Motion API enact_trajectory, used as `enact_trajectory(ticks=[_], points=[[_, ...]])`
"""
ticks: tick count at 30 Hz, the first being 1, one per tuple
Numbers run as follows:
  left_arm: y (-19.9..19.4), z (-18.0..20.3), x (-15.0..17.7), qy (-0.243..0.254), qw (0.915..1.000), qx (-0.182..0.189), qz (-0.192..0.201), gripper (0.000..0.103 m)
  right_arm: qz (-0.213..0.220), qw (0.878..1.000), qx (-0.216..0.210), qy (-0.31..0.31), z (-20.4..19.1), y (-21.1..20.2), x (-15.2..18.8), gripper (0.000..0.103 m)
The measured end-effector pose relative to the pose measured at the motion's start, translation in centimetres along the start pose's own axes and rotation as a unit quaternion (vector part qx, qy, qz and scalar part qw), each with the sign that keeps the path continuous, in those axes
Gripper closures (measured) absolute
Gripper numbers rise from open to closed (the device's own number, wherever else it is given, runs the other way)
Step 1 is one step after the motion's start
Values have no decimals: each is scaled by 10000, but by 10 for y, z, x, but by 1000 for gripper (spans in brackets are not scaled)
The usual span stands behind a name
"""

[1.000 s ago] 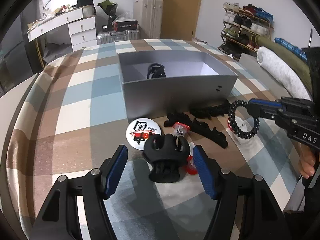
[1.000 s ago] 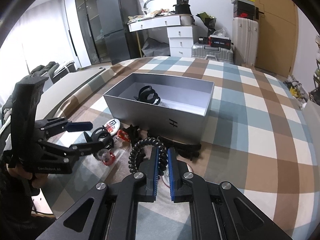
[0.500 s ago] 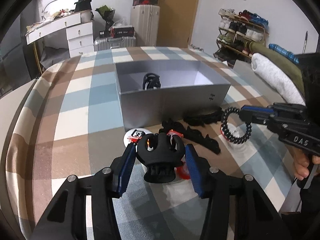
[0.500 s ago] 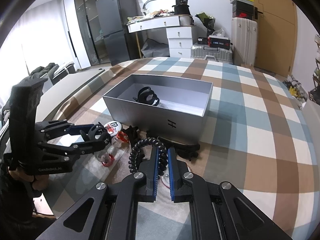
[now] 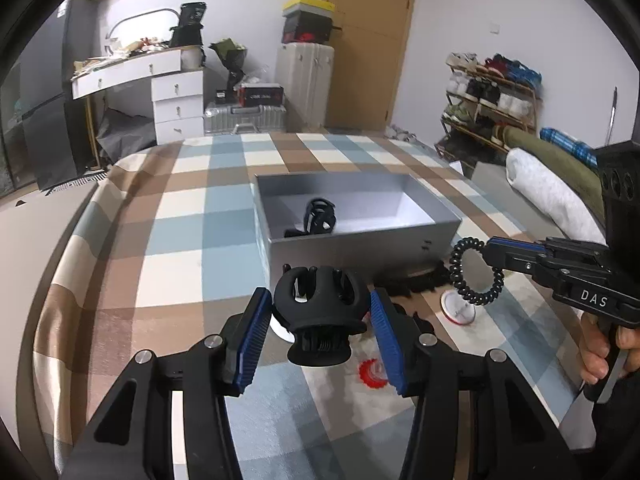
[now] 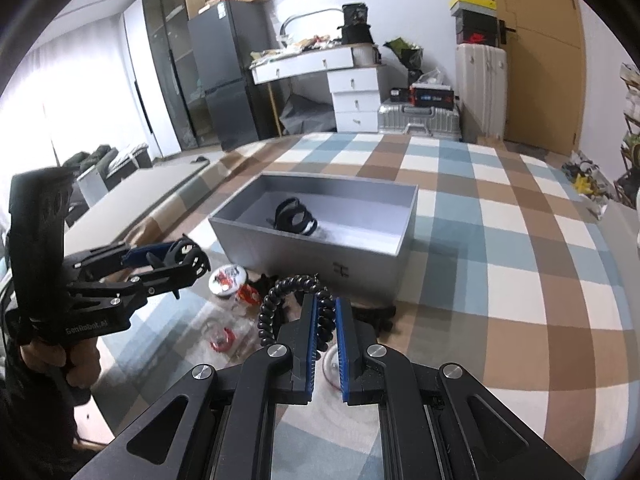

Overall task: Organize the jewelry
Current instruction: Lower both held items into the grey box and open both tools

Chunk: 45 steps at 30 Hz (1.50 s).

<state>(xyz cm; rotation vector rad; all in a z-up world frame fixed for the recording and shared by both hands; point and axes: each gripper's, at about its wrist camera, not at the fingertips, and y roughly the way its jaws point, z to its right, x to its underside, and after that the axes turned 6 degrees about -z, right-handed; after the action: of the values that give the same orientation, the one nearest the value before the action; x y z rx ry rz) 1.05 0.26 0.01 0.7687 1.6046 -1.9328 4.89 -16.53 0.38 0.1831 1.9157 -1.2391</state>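
Observation:
My left gripper (image 5: 320, 308) is shut on a black claw hair clip (image 5: 320, 304) and holds it in the air in front of the grey box (image 5: 360, 244). It also shows in the right wrist view (image 6: 176, 260). My right gripper (image 6: 324, 316) is shut on a black spiral hair tie (image 6: 280, 300), held above the bed right of the clip; the tie also shows in the left wrist view (image 5: 472, 276). Another black clip (image 6: 294, 216) lies inside the box (image 6: 404, 236).
Below the grippers on the plaid bedspread lie a round white badge (image 6: 228, 278), red and clear small pieces (image 6: 220, 336), a red-rimmed clear disc (image 5: 458, 312) and black hair accessories (image 5: 420, 280). Desk, suitcases and a shoe rack stand beyond the bed.
My left gripper closed on the black claw clip and lifted it off the bed toward the box. My right gripper rose slightly with the spiral tie.

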Motion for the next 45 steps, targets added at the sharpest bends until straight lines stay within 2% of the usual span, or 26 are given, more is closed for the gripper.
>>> enact_trajectory(ticks=[12, 19, 23, 32, 45], points=[[-4, -2, -20, -145, 9994, -88, 294, 58, 550, 9970, -64, 540, 6, -7, -23, 95], [1, 3, -34, -126, 9989, -102, 430, 58, 751, 9908, -154, 1118, 25, -7, -35, 95], [3, 4, -41, -103, 9986, -102, 513, 58, 765, 9880, -197, 1331, 31, -3, -38, 95], [14, 5, -50, -125, 9982, -194, 546, 58, 801, 9869, -139, 1392, 30, 2, -44, 95], [39, 12, -52, -69, 9987, -380, 327, 58, 645, 9879, -126, 1404, 30, 23, -48, 95]])
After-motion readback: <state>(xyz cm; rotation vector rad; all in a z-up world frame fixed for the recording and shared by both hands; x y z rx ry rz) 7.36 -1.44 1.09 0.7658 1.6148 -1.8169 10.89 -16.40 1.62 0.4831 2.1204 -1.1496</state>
